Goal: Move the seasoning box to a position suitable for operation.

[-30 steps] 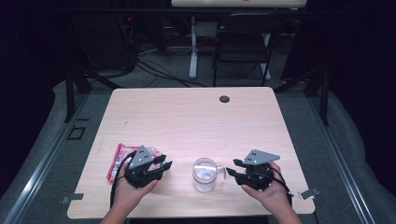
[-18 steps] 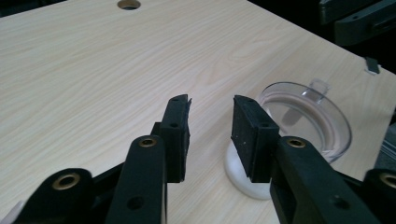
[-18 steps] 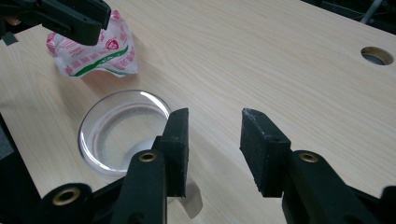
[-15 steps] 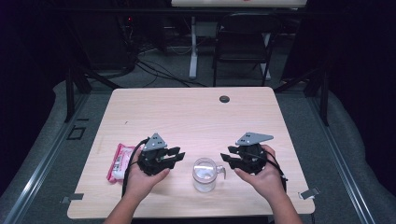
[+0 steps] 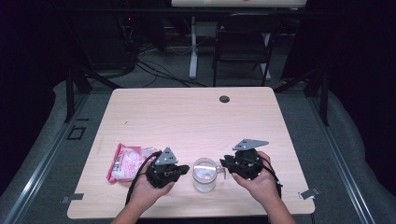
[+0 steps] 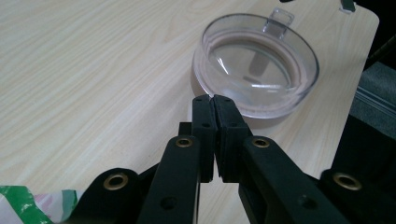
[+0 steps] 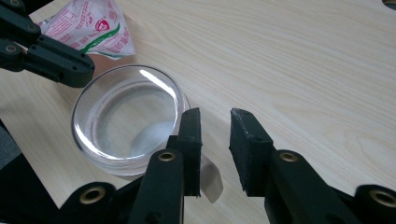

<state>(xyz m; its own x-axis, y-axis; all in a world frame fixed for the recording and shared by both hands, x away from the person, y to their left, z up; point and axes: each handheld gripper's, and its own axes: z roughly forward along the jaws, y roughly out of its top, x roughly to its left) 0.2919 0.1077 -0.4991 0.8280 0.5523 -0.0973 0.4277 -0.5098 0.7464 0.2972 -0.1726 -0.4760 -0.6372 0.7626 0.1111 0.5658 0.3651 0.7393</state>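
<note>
- The clear glass mug stands upright near the table's front edge, between the two hand-held grippers; everything below is placed from it.
- The left gripper, held in the person's left hand, sits just left of the mug with its tips pointing at the glass wall. In the left gripper view its jaws have just been closing and now meet pad to pad with nothing between them, a little short of the mug's rim.
- The right gripper, held in the right hand, sits just right of the mug, on the side where the handle sticks out.
- In the right gripper view its jaws have just been closing but a gap remains between them. The clear handle lies under and beside the left jaw, not in the gap; whether that jaw touches it I cannot tell. The pads press on nothing.
- A pink and white snack packet lies flat left of the mug, beyond the left gripper, partly under its cable.
- Far behind the mug, close to the table's back edge, sits a small dark round cap.
</note>
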